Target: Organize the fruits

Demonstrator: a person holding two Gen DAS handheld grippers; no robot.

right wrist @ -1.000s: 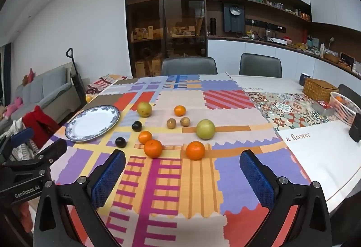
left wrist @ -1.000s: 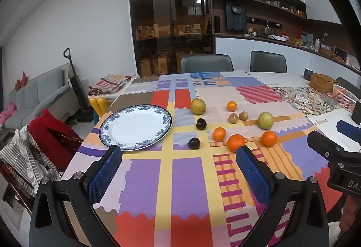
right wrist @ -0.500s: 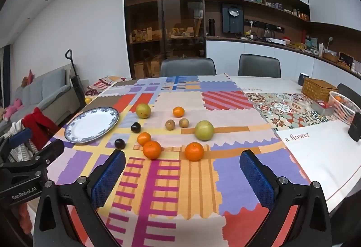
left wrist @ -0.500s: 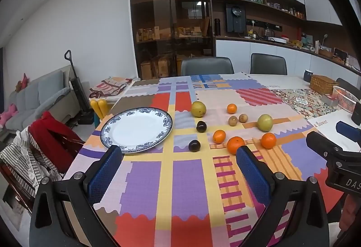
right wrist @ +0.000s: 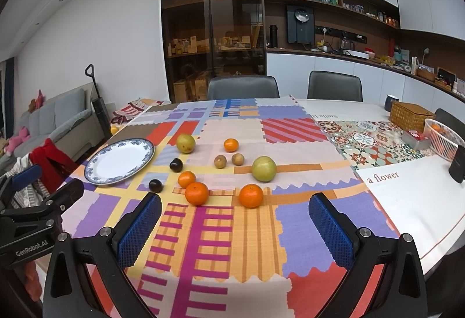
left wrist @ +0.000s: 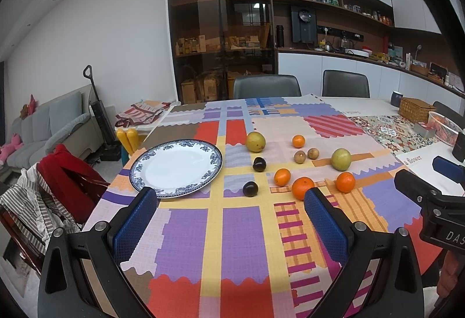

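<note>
Now, our left gripper (left wrist: 231, 219): its fingers are spread wide with nothing between them, so we can grab a fruit.
Our right gripper (right wrist: 235, 226): spread wide too and holding nothing, hanging near the oranges.
Plate (left wrist: 151, 156): blue-rimmed, bare, on the left of the cloth; we think the fruit goes here.
Fruit: all loose on the tablecloth (left wrist: 186, 233), right of the plate.
Nearest dark plum (left wrist: 250, 189): close to the plate, an easy first pick.
Nearest orange (right wrist: 197, 193): just ahead of our right gripper.
</note>
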